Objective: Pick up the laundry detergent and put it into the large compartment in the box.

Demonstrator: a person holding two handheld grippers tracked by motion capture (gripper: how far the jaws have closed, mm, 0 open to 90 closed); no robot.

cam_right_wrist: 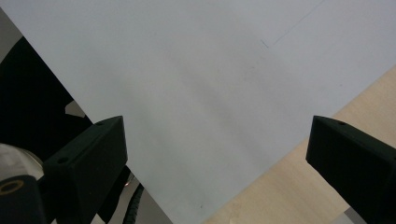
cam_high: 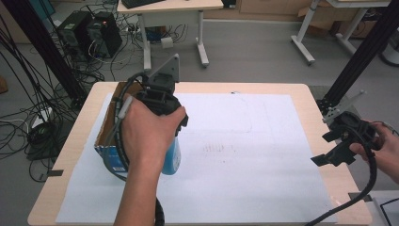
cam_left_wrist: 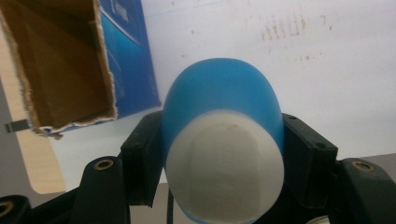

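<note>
A blue rounded container (cam_left_wrist: 223,93) with a whitish end toward the camera sits between the jaws of my left gripper (cam_left_wrist: 224,140), which is shut on it. In the high view the left gripper (cam_high: 170,141) points down from a hand, and the blue container (cam_high: 172,161) hangs below it over the white sheet, just right of an open cardboard box (cam_high: 107,123) with blue sides. The box's brown inside (cam_left_wrist: 60,60) looks bare. My right gripper (cam_high: 324,148) is held at the table's right edge, open, with nothing between its jaws (cam_right_wrist: 215,154).
A large white paper sheet (cam_high: 244,136) covers most of the wooden table (cam_high: 317,101). Black frame posts stand at both back corners. On the floor behind are computer towers (cam_high: 89,33), cables and other desks.
</note>
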